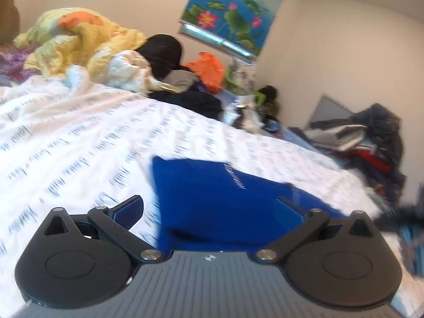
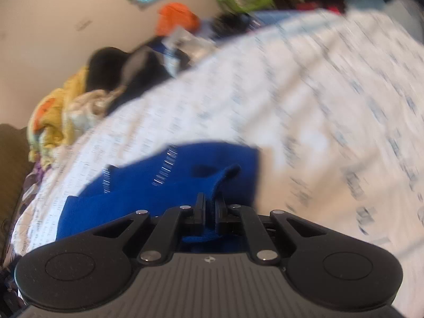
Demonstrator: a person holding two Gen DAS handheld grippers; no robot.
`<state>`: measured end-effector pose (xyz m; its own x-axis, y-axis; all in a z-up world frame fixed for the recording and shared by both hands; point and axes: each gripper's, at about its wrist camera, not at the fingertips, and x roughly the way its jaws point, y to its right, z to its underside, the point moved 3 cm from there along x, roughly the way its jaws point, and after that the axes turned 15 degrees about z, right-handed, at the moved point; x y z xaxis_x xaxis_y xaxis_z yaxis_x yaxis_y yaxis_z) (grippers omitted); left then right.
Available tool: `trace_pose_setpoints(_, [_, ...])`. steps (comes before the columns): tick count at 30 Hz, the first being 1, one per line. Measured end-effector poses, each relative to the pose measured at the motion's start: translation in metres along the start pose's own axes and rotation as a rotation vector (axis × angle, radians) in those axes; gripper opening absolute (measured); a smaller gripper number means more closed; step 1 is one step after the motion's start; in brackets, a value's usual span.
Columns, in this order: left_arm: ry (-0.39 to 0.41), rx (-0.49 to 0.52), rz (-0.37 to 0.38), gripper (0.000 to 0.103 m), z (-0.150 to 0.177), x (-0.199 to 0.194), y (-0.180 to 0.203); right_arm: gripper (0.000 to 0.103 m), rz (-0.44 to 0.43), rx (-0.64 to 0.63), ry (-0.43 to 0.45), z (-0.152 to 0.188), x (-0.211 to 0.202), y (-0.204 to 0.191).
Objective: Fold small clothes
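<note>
Left wrist view: my left gripper has its jaws spread wide, gripping nothing. The blue cloth lies on the white printed sheet right ahead, its near part reaching in between the two blue pads; the right pad overlaps the fabric, though I can't tell whether it touches. A line of pale lettering runs across the cloth's top (too smeared to read).

From the right wrist, my right gripper has its jaws pressed nearly together, pinching a raised fold of the blue cloth. The fold peaks up just beyond the fingertips, and the rest of the garment spreads flat to the left on the sheet. This view is heavily motion-blurred, so fine detail is lost.

Behind the cloth, at the far side of the bed, I see a yellow quilt, dark clothes and an orange bag piled against the wall. A lotus poster hangs above them, and more clothes are heaped to the right.
</note>
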<state>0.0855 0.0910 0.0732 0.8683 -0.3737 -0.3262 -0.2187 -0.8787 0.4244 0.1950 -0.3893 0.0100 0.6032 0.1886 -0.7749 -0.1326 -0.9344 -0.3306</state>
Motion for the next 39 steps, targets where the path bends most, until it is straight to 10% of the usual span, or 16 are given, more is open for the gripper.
trace_pose_setpoints(4, [-0.13, -0.07, -0.115, 0.103, -0.018, 0.051, -0.033, 0.022, 0.036, 0.048, 0.002, 0.005, 0.007, 0.002])
trace_pose_setpoints(8, [-0.231, -0.238, -0.178, 0.1, -0.028, 0.092, -0.077, 0.076, 0.075, 0.039, 0.138, -0.015, 0.0, -0.001])
trace_pose_setpoints(9, [-0.227, -0.27, -0.175, 0.101, -0.031, 0.098, -0.084, 0.076, 0.077, 0.016, 0.138, -0.021, 0.004, -0.005])
trace_pose_setpoints(12, [-0.238, -0.26, -0.169, 0.081, -0.039, 0.115, -0.083, 0.071, 0.068, -0.007, 0.079, -0.03, 0.032, -0.017])
trace_pose_setpoints(14, [-0.291, -0.183, -0.16, 0.008, -0.037, 0.13, -0.07, 0.004, 0.034, -0.016, 0.037, -0.03, 0.05, -0.026])
trace_pose_setpoints(21, [-0.293, 0.056, -0.263, 0.012, -0.026, 0.13, -0.044, 0.003, 0.147, -0.044, 0.132, -0.029, 0.051, -0.006])
trace_pose_setpoints(24, [-0.276, 0.111, -0.241, 0.012, -0.022, 0.129, -0.04, 0.008, 0.069, 0.057, 0.144, -0.021, 0.044, 0.009])
trace_pose_setpoints(27, [-0.265, 0.105, -0.228, 0.052, -0.022, 0.109, -0.037, 0.026, 0.01, 0.126, 0.13, -0.011, 0.018, 0.013])
trace_pose_setpoints(28, [-0.256, 0.093, -0.217, 0.082, -0.021, 0.095, -0.036, 0.046, -0.021, 0.138, 0.132, -0.003, 0.006, 0.015])
trace_pose_setpoints(30, [-0.212, 0.073, -0.162, 0.097, -0.012, 0.058, -0.031, 0.078, -0.098, 0.127, 0.123, 0.021, -0.017, 0.014])
trace_pose_setpoints(34, [-0.307, -0.042, -0.07, 0.073, 0.023, 0.025, -0.027, 0.072, -0.075, -0.03, 0.067, 0.065, -0.027, -0.01])
trace_pose_setpoints(35, [-0.305, -0.024, -0.076, 0.07, 0.03, 0.024, -0.023, 0.062, -0.062, -0.079, 0.062, 0.072, -0.024, -0.018])
trace_pose_setpoints(36, [-0.309, 0.037, -0.094, 0.061, 0.034, 0.026, -0.017, 0.028, -0.016, -0.126, 0.071, 0.078, -0.02, -0.027])
trace_pose_setpoints(37, [-0.306, 0.103, -0.133, 0.032, 0.037, 0.028, -0.012, 0.011, 0.027, -0.173, 0.101, 0.079, -0.019, -0.033])
trace_pose_setpoints(38, [-0.309, 0.155, -0.178, 0.008, 0.037, 0.029, -0.011, 0.005, 0.04, -0.198, 0.104, 0.078, -0.018, -0.034])
trace_pose_setpoints(39, [-0.314, 0.149, -0.187, 0.008, 0.034, 0.028, -0.014, 0.004, 0.03, -0.176, 0.087, 0.073, -0.018, -0.028])
